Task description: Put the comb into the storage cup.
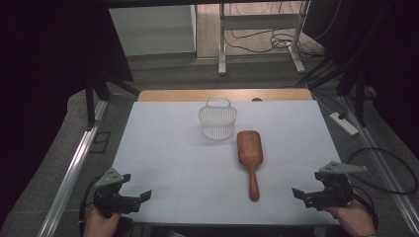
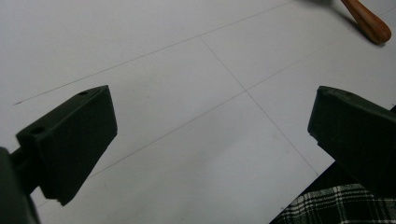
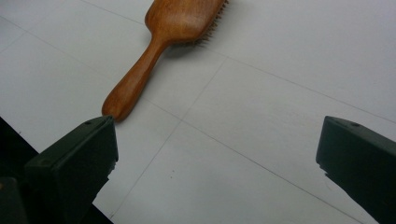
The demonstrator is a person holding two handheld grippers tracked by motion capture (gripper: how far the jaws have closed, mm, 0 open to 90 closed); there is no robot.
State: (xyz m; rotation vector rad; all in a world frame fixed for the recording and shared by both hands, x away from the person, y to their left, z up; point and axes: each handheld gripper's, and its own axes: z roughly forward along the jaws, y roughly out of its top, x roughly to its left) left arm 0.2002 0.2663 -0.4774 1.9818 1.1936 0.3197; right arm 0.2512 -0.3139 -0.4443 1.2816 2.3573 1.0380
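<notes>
A: High view first. The wooden hairbrush [image 1: 250, 159] lies flat on the white tabletop [image 1: 163, 148], right of centre in the frame, handle toward the bottom edge. Just above and left of its head stands a white mesh basket [image 1: 218, 120], near it but not touching as far as I can tell. It looks empty.

B: And the tongs?

A: Left tongs [image 1: 142, 196] at lower left, right tongs [image 1: 298, 193] at lower right, both over the near edge of the tabletop, both spread wide, nothing in them.

B: Left gripper view?

A: Jaws far apart over bare tabletop [image 2: 187, 93]. The handle tip of the hairbrush [image 2: 371, 23] sits at the upper right corner, well apart from the left tongs [image 2: 212, 121].

B: Right gripper view?

A: The right tongs [image 3: 217, 140] are wide open. The hairbrush [image 3: 163, 42] runs from the top centre down to the left, bristles down; its handle end appears just above the left-hand jaw.

B: So what could go wrong?

A: I'd judge the handle is smooth, rounded and tapered; a pinch near the tip could let it pivot or slip. The basket is light, so a nudge from the brush head could tip or slide it.
</notes>
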